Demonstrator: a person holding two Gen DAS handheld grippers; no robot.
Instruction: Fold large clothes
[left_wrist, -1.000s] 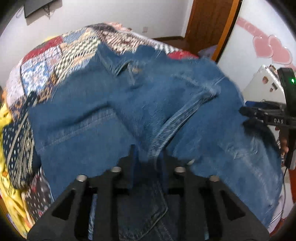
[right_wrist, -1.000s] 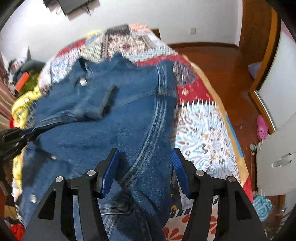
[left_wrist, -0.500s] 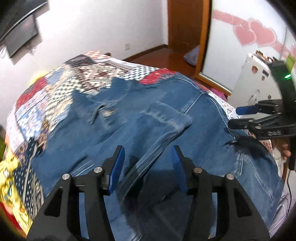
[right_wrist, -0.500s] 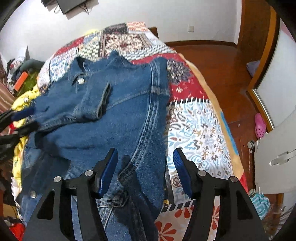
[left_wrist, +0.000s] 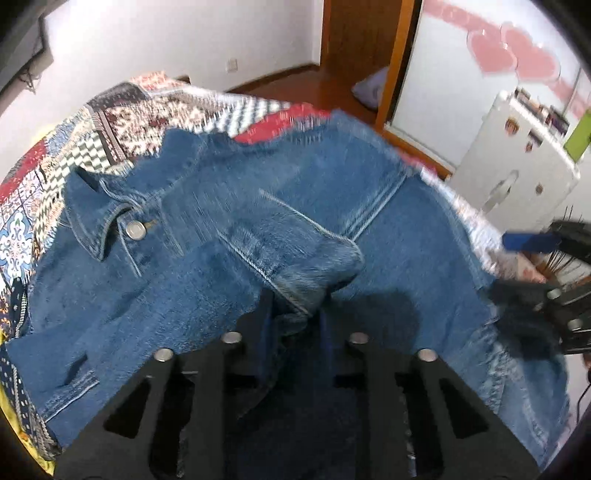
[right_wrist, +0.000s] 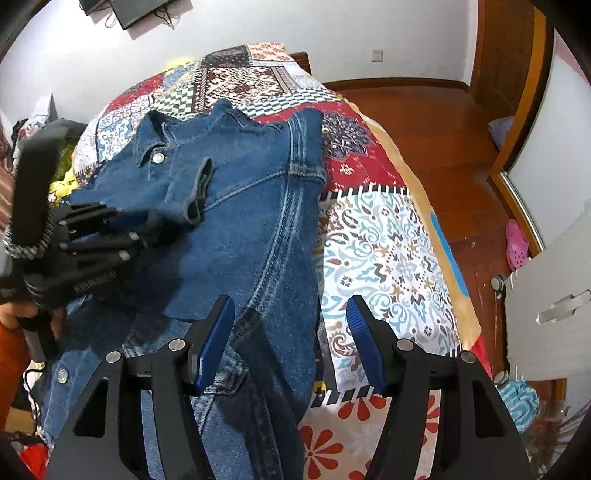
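**On the patchwork quilt, a denim jacket half folded**

Across the bed's patchwork quilt (right_wrist: 384, 236) lies the denim jacket (right_wrist: 251, 229), collar at the far end and one sleeve (left_wrist: 295, 254) folded in over its middle. At the near edge of the left wrist view, the left gripper (left_wrist: 295, 317) is closing its jaws with the sleeve's cuff end between them; the fabric is already pinched there. Over the jacket's right edge hangs the right gripper (right_wrist: 291, 332), its blue pads (right_wrist: 216, 339) standing apart with denim and quilt showing in the gap, nothing held. Beyond the bed on the right runs a wooden floor (right_wrist: 443, 122)
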